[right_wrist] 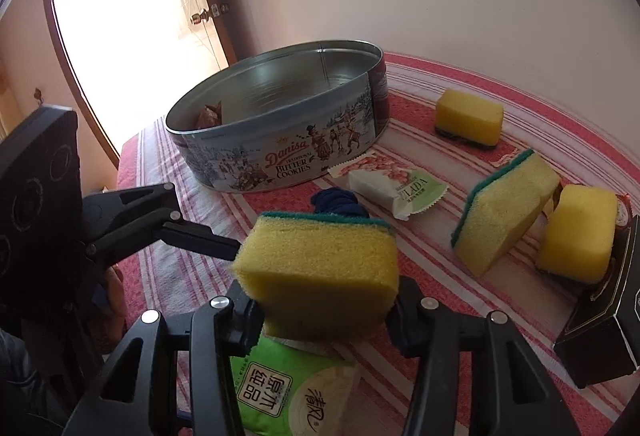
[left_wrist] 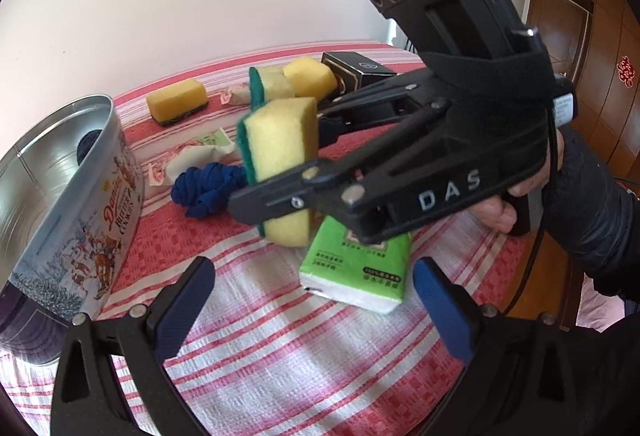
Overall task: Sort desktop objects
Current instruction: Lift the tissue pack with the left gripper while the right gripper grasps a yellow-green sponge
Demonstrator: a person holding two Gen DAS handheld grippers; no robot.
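Note:
My right gripper [right_wrist: 320,312] is shut on a yellow sponge with a green scouring side [right_wrist: 320,272] and holds it above the red-striped tablecloth [right_wrist: 480,296]. The left wrist view shows that gripper [left_wrist: 280,160] and the held sponge [left_wrist: 280,152] in front of my left gripper. My left gripper [left_wrist: 314,300] is open and empty, low over the cloth. The round Danisa cookie tin [right_wrist: 280,116] stands open at the left; in the left wrist view the tin [left_wrist: 68,204] is close by.
On the cloth lie a green tissue pack [left_wrist: 356,268], a blue knotted cloth [left_wrist: 204,188], snack packets [right_wrist: 396,188], three more sponges [right_wrist: 504,208] [right_wrist: 576,232] [right_wrist: 468,116] and a black box [right_wrist: 600,324]. A wall stands behind the table.

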